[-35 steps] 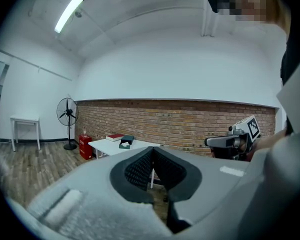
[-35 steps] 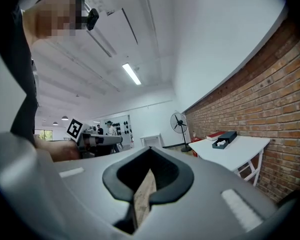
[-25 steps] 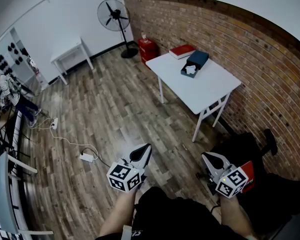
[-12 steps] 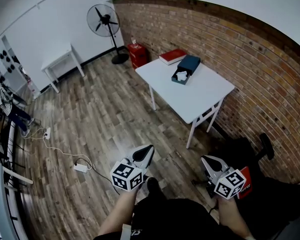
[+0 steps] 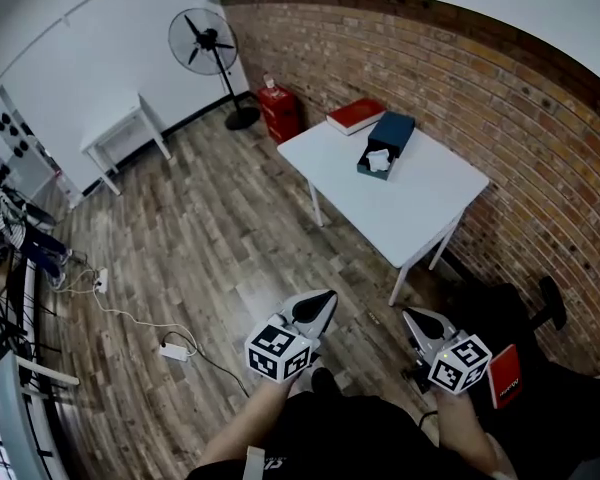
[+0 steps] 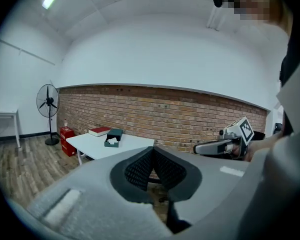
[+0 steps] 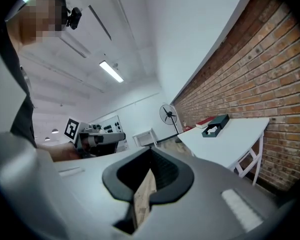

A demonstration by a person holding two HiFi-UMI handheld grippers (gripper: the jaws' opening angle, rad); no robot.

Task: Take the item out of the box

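A dark teal open box (image 5: 385,139) lies on the white table (image 5: 420,203) by the brick wall, with a white crumpled item (image 5: 378,159) in its near end. A red book (image 5: 355,115) lies behind the box. Both grippers are held low over the wooden floor, well short of the table. My left gripper (image 5: 324,299) is shut on nothing and points toward the table. My right gripper (image 5: 412,316) is also shut and empty. The box (image 6: 112,136) shows small and far off in the left gripper view, and the box (image 7: 215,125) is just as distant in the right gripper view.
A standing fan (image 5: 208,44) and a red container (image 5: 280,110) stand at the far wall. A small white side table (image 5: 125,130) is at the left. A power strip with cable (image 5: 176,351) lies on the floor. A dark seat with a red object (image 5: 505,376) is at my right.
The view has shifted, and the table now sits a little further right. Both grippers have drifted slightly right and stay shut.
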